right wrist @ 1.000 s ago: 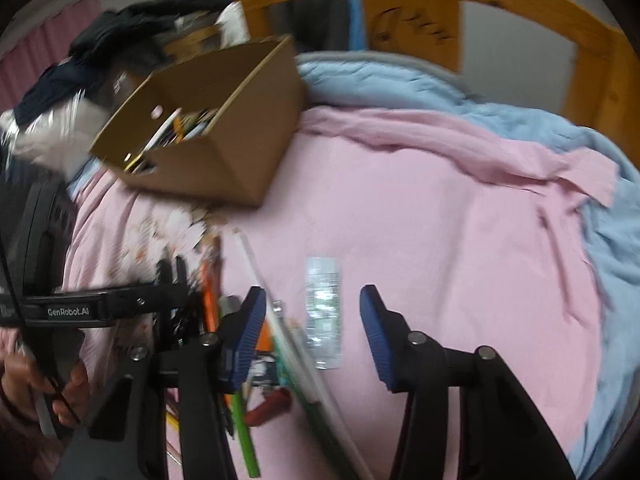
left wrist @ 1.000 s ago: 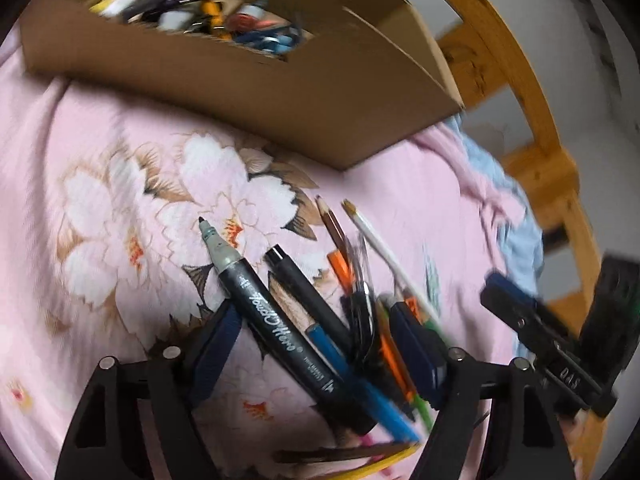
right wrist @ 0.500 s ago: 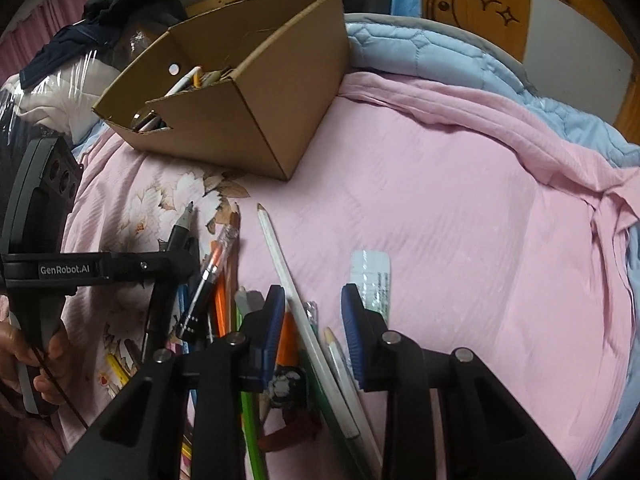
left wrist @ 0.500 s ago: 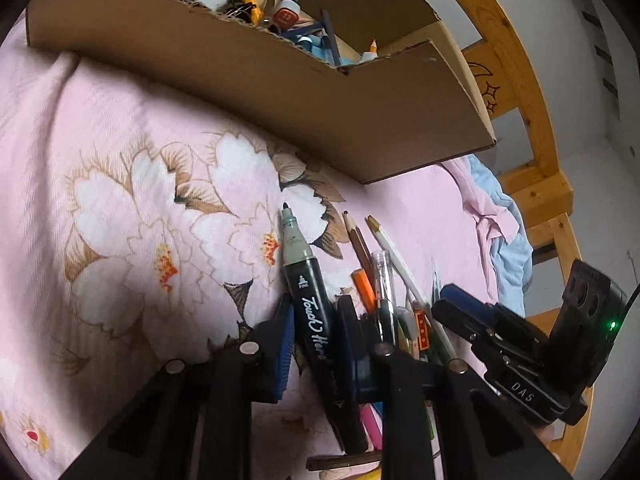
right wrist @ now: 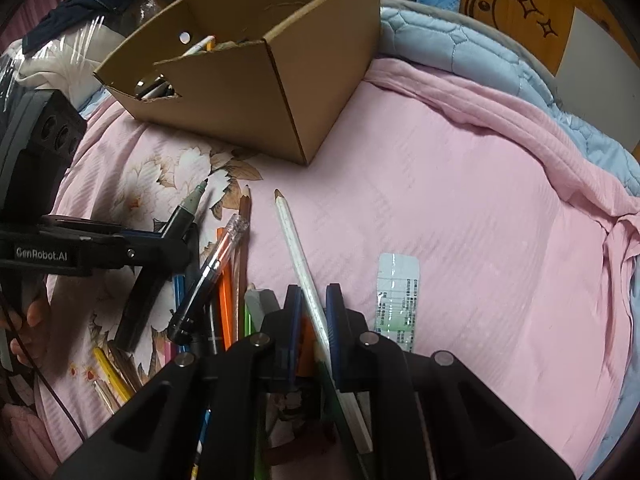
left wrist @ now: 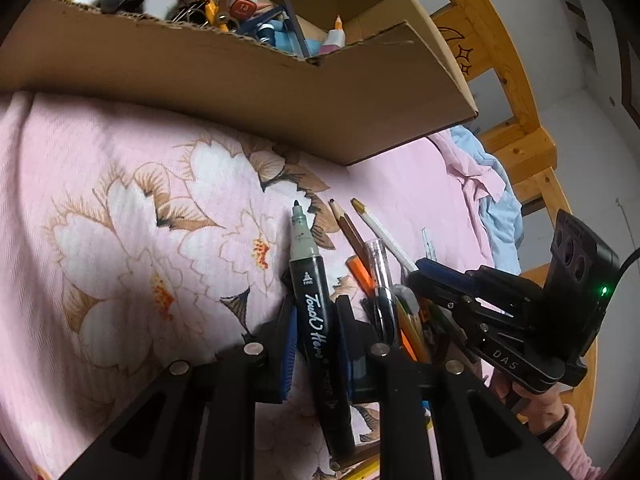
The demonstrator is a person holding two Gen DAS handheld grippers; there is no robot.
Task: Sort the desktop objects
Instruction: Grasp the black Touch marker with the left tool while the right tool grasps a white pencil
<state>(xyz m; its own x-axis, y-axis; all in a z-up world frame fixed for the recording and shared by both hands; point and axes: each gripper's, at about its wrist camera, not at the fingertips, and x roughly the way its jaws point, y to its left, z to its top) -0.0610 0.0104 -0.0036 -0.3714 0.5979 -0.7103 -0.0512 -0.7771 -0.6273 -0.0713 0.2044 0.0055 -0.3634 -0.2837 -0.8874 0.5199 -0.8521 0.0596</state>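
My left gripper (left wrist: 314, 320) is shut on a black marker (left wrist: 310, 292) with a grey tip, which lies on the flowered pink sheet. In the right wrist view that left gripper (right wrist: 176, 236) comes in from the left. My right gripper (right wrist: 314, 308) has its jaws closing on a long white pencil (right wrist: 292, 236), and the blue pads touch its sides. The left wrist view shows the right gripper (left wrist: 424, 270) at that white pencil (left wrist: 384, 232). Between the two lies a heap of pens and pencils (right wrist: 224, 280). Behind stands a cardboard box (right wrist: 240, 92) holding stationery (left wrist: 240, 4).
A white and green packet (right wrist: 396, 296) lies flat just right of my right gripper. A wooden bed frame (left wrist: 520, 132) and a blue quilt (right wrist: 460, 52) border the far side. Dark clothes and a plastic bag (right wrist: 80, 20) sit behind the box. A hand in a pink sleeve (left wrist: 556, 412) holds the right gripper.
The left jaws went from wide apart to shut on the black marker. The right gripper shifted left from the packet to the white pencil, sank, and its jaws narrowed onto it.
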